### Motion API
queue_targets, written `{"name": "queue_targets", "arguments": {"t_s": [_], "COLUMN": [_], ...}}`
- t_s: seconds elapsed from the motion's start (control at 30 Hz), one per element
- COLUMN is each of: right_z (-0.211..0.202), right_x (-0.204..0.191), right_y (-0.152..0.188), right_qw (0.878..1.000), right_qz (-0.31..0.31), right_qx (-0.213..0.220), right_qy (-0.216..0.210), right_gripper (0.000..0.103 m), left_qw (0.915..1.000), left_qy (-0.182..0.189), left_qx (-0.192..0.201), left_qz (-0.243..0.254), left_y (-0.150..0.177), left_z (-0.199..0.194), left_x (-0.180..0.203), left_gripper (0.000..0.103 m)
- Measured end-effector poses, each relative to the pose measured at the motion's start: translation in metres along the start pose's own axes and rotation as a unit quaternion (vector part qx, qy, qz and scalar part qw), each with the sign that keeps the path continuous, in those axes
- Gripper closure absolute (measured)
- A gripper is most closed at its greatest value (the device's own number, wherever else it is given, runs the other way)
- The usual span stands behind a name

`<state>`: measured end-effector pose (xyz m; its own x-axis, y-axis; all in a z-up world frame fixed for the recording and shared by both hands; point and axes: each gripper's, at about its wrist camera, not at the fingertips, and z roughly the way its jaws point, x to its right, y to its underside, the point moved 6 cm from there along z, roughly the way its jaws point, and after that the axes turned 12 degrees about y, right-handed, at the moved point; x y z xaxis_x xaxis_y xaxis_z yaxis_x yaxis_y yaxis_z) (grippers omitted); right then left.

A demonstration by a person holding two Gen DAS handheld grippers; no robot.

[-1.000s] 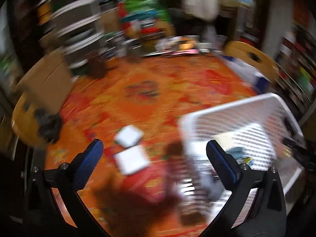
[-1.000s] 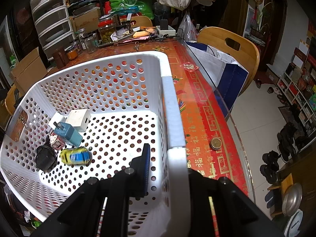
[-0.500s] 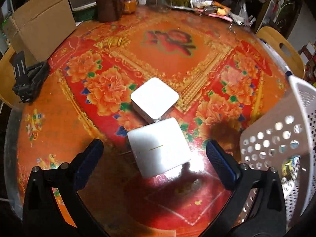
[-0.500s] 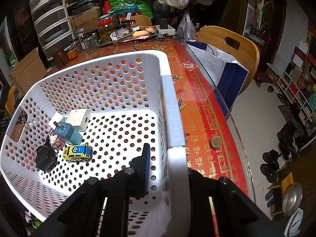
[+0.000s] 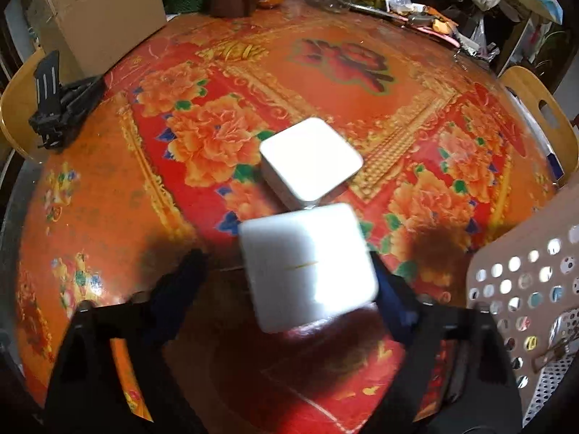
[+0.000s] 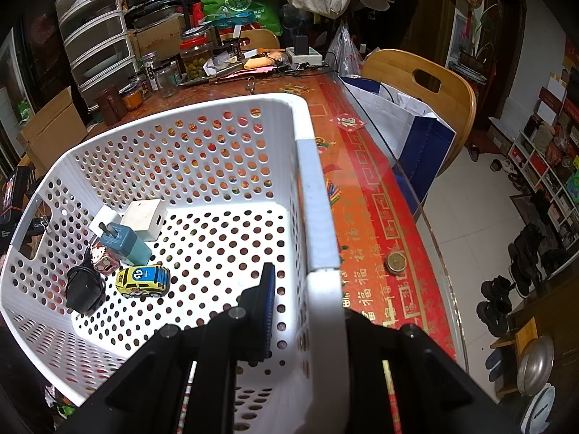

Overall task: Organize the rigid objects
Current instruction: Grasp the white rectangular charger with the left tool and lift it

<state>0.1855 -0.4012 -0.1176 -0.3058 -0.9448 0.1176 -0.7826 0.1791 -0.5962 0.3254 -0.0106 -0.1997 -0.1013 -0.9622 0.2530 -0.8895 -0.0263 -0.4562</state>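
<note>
In the left wrist view two white square boxes lie on the red flowered tablecloth. The nearer white box [image 5: 307, 266] sits between my left gripper's [image 5: 286, 282] open blue fingers; the right finger is close to its side, the left stands apart. The farther white box [image 5: 310, 161] lies just behind it. My right gripper [image 6: 307, 303] is shut on the rim of the white perforated basket [image 6: 318, 217]. Inside lie a yellow toy car [image 6: 143, 281], a teal plug [image 6: 125, 244], a white charger [image 6: 144, 218] and a black adapter [image 6: 84, 291].
The basket's corner [image 5: 524, 289] shows at the left wrist view's right edge. A black folding stand [image 5: 59, 103] and cardboard box [image 5: 97, 11] sit far left. Jars [image 6: 193, 58] and clutter line the table's far side. A coin [image 6: 395, 262] lies right of the basket. Wooden chair [image 6: 427, 86] at right.
My left gripper has swung away from the basket and dropped toward the nearer white box, which now sits between its fingers. The right gripper and basket have not moved; the toy car has settled.
</note>
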Motion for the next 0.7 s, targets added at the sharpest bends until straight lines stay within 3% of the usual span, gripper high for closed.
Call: {"name": "queue_targets", "arguments": {"t_s": [0.17, 0.7], "right_z": [0.0, -0.001], "right_x": [0.0, 0.0], "right_y": [0.0, 0.0], "right_qw": [1.0, 1.0], "right_qz": [-0.001, -0.002], "right_qx": [0.001, 0.0], "right_qy": [0.0, 0.001], "right_gripper": [0.088, 0.088], "left_qw": [0.9994, 0.9954], "left_qy": [0.026, 0.022], "left_qx": [0.021, 0.093], "left_qz": [-0.008, 0.007], "left_y": [-0.001, -0.016], "left_z": [-0.011, -0.072], "left_x": [-0.002, -0.013], "left_gripper": [0.028, 0.028]}}
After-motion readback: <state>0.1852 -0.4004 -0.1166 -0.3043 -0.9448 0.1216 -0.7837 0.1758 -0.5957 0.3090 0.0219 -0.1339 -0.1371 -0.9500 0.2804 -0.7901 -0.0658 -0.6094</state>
